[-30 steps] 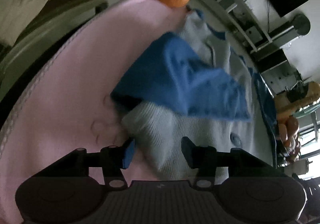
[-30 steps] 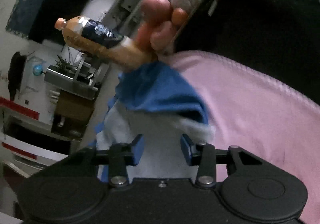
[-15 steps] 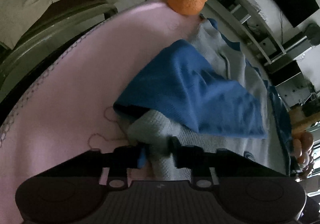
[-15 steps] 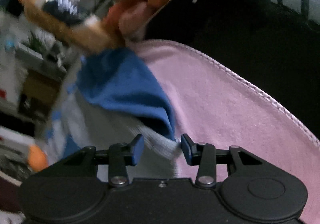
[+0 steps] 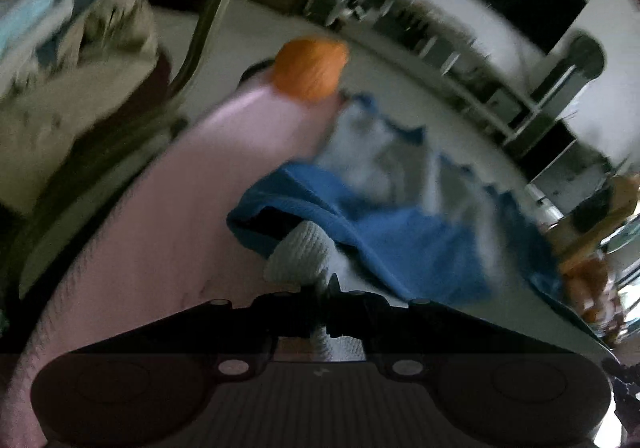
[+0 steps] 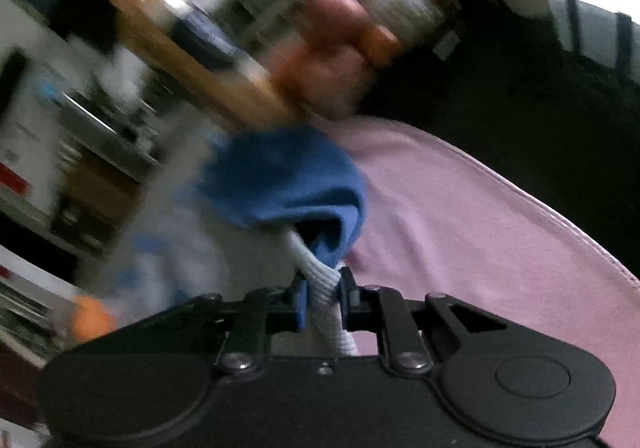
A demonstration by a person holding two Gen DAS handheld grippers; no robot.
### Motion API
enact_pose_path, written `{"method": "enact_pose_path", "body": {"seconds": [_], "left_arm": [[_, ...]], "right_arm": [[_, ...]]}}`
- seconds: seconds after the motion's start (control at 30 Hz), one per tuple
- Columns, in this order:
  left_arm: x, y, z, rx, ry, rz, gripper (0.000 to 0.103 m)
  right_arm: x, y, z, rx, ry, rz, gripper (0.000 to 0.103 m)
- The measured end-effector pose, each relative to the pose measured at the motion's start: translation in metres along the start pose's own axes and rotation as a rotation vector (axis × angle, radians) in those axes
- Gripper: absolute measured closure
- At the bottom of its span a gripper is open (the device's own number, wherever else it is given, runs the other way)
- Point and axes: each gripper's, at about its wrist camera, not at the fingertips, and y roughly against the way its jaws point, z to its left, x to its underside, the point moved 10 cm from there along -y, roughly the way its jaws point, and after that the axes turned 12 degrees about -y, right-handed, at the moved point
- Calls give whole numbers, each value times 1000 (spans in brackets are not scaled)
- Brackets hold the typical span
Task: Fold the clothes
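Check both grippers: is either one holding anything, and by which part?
Both hold the grey and blue garment. The left gripper is shut on its grey ribbed hem; the right gripper, jaws closing, pinches the same ribbed edge at another corner.

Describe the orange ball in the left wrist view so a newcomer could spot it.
Find the pink cloth covering the surface. At its far edge, just beyond the blue and grey garment, sits the orange ball. It is the only round, bright orange thing touching the pink.

sweater [image 5: 304, 252] is pale grey ribbed knit with solid blue sleeves, lying on a plain pink blanket [image 5: 168, 232]. orange ball [image 5: 308, 67] at 12 o'clock.
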Motion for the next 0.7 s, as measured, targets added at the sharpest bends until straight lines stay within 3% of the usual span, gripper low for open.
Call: {"method": "enact_pose_path", "body": {"seconds": [0.17,0.3,0.43,0.5,0.57,0.6,0.63,0.7], "left_arm": [[-28,55,7,44,38,-42,100],[-5,65,26,-2,-12,1,100],[50,24,56,-84,-22,115,99],[72,2,65,-135,-46,172,99],[75,-4,62,-186,-125,186,93],[74,-2,57,-209,-178,178,86],[74,1,55,-220,-207,173,82],[75,11,53,-227,-223,164,79]], "right_arm": [[-5,60,44,-55,29,-26,88],[4,89,34,-24,99,-61,88],[28,71,-19,71,98,-23,88],[51,44,-59,151,99,63,88],[77,15,-101,289,41,213,86],[81,11,-103,295,36,249,86],[79,12,-99,296,82,239,84],[68,19,-93,306,171,177,69]]}}
